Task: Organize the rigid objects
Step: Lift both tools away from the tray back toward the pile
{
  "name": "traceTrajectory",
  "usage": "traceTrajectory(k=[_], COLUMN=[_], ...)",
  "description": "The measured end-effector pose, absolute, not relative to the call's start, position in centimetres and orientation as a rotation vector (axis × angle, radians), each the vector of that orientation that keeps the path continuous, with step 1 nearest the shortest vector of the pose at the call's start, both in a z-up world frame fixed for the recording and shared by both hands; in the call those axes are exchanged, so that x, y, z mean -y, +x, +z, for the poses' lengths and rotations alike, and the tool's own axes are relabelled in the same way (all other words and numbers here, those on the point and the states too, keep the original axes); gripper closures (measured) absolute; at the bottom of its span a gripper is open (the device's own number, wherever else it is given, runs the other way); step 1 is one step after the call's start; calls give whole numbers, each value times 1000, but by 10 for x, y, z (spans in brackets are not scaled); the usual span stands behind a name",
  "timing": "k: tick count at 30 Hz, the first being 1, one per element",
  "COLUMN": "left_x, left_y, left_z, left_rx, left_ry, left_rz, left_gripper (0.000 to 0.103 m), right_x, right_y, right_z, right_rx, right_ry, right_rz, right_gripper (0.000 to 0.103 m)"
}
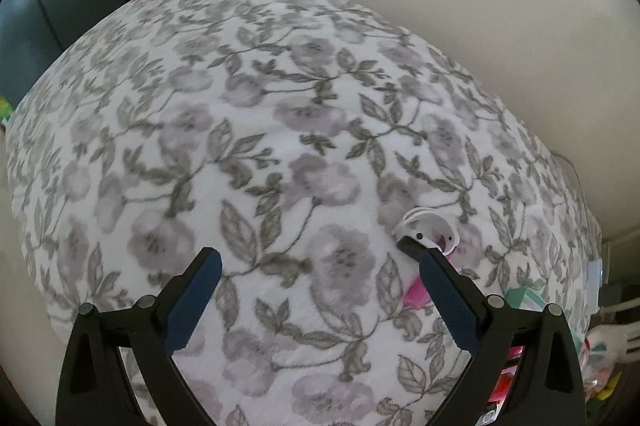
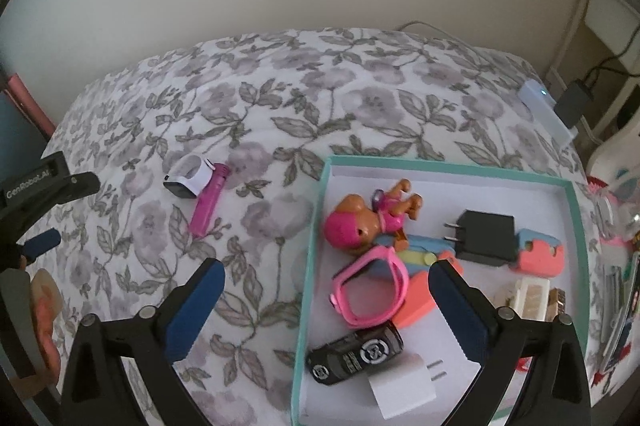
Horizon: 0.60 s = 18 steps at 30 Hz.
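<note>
A white smartwatch point(image 2: 187, 178) and a pink stick-shaped item point(image 2: 207, 200) lie side by side on the floral blanket point(image 2: 280, 98), left of the teal-rimmed box point(image 2: 316, 234). The box holds a pink-helmeted toy pup point(image 2: 368, 220), pink glasses point(image 2: 370, 290), a black charger point(image 2: 484, 236), a white charger point(image 2: 400, 386), a black key fob point(image 2: 354, 352) and coral blocks point(image 2: 540, 254). My right gripper point(image 2: 326, 290) is open and empty above the box's left wall. My left gripper point(image 1: 320, 282) is open and empty, with the watch point(image 1: 428, 230) and pink item point(image 1: 416, 296) just beyond its right finger.
A white power strip point(image 2: 548, 110) and a black adapter point(image 2: 574, 104) sit at the bed's far right corner. A cream wall runs behind the bed. Cluttered items point(image 2: 616, 286) crowd the right edge. A teal corner of the box point(image 1: 528, 296) shows in the left wrist view.
</note>
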<state>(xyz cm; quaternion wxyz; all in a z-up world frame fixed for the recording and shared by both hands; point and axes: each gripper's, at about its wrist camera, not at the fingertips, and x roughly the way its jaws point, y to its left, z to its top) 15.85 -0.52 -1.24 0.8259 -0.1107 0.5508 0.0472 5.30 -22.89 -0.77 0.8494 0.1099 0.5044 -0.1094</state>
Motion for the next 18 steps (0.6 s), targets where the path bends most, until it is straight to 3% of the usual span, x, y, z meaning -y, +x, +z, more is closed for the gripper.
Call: traceTrajectory(k=[18], left_x=[38], left_y=[203], left_z=[-40], left_rx=[-1188], left_ry=[-144], left_rz=[35], left_gripper=[3], right_x=[209], right_y=[106], right_z=[-27], right_rx=[-1082], right_ry=[166], right_rz=[-179], right_gripper=[0])
